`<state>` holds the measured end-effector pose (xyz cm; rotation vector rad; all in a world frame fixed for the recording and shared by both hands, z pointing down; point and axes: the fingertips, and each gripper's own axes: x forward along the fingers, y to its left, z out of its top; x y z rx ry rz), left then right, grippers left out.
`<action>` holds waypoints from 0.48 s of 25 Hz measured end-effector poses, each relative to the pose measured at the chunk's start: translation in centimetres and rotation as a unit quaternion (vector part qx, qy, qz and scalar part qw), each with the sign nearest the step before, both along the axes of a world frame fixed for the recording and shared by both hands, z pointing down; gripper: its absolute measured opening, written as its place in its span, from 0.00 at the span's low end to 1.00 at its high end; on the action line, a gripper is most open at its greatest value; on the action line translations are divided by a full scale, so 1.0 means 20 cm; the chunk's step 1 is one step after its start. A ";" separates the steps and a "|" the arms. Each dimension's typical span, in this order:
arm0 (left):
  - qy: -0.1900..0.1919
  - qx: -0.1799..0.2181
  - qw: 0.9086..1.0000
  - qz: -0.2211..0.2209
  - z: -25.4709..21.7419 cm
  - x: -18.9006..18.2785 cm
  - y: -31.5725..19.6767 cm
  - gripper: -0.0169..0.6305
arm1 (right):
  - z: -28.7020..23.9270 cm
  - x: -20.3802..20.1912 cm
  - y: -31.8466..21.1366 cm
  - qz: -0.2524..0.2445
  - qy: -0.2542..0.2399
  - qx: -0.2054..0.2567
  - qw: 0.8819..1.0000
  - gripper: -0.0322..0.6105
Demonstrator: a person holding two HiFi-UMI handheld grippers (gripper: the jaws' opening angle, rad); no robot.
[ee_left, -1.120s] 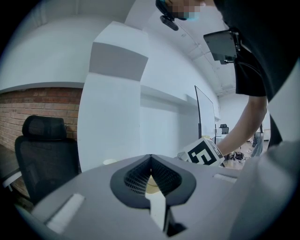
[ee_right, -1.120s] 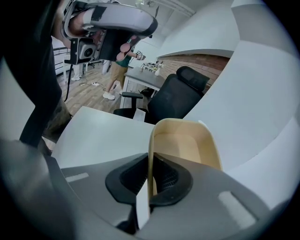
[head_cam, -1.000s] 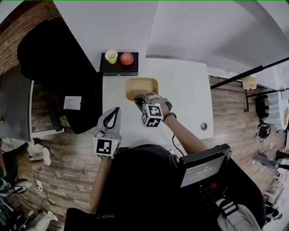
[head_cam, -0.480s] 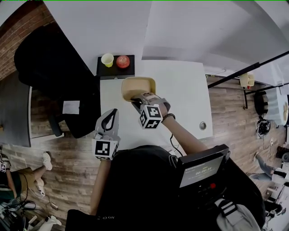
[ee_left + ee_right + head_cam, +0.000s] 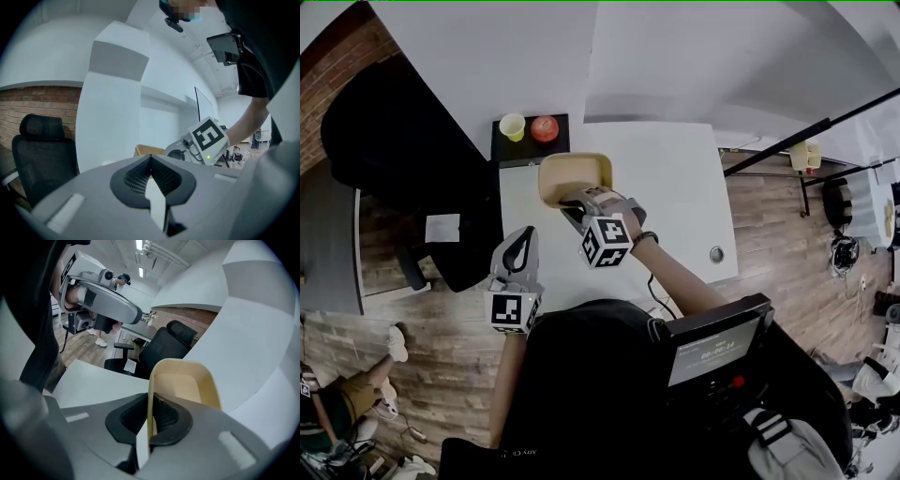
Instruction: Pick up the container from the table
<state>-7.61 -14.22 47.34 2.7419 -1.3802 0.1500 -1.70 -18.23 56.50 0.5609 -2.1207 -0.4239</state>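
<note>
Right gripper (image 5: pixel 573 208) is closed on the near wall of the container (image 5: pixel 574 176), a shallow tan tub with rounded corners and nothing in it. In the right gripper view the wall is seen pinched edge-on between the two ribbed pads (image 5: pixel 165 417), one jaw inside the tub and one outside, with the open tub reaching away from the jaws. From the head view the container is placed over the far left part of the white table (image 5: pixel 670 202), just in front of a black tray (image 5: pixel 528 148). Whether its base is clear of the tabletop cannot be settled from these views. On the tray a yellow-green cup (image 5: pixel 512 126) and a red round object (image 5: pixel 545 127) are noted side by side, close but apart. Left gripper (image 5: pixel 526 246) is held above the near left edge of the table, well apart from the container. Its jaws are seen pressed together with nothing between them, pointing roughly level. In the left gripper view a strip of the tan tub is visible beyond the closed jaws, and the right gripper's marker cube (image 5: pixel 208 137) appears to the right of it. A black office chair (image 5: pixel 398 155) stands left of the table, with a sheet of paper (image 5: pixel 442 228) lying on it.
</note>
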 end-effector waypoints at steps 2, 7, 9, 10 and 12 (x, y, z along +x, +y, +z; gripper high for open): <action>-0.001 0.003 1.000 0.001 0.00 0.00 0.00 0.02 | -0.03 0.00 0.00 0.000 -0.004 0.005 1.000 0.09; -0.002 0.003 1.000 0.002 -0.01 0.00 -0.01 0.02 | -0.11 -0.01 -0.03 0.006 -0.023 0.015 1.000 0.09; 0.000 0.004 1.000 0.003 -0.02 0.01 -0.01 0.02 | -0.15 -0.01 -0.04 0.007 -0.029 0.022 0.999 0.09; 0.000 0.004 1.000 0.003 -0.01 0.01 -0.01 0.02 | -0.17 -0.02 -0.04 0.008 -0.032 0.026 0.999 0.09; -0.001 0.005 1.000 0.004 -0.01 0.01 -0.01 0.02 | -0.22 -0.02 -0.05 0.010 -0.042 0.031 0.999 0.09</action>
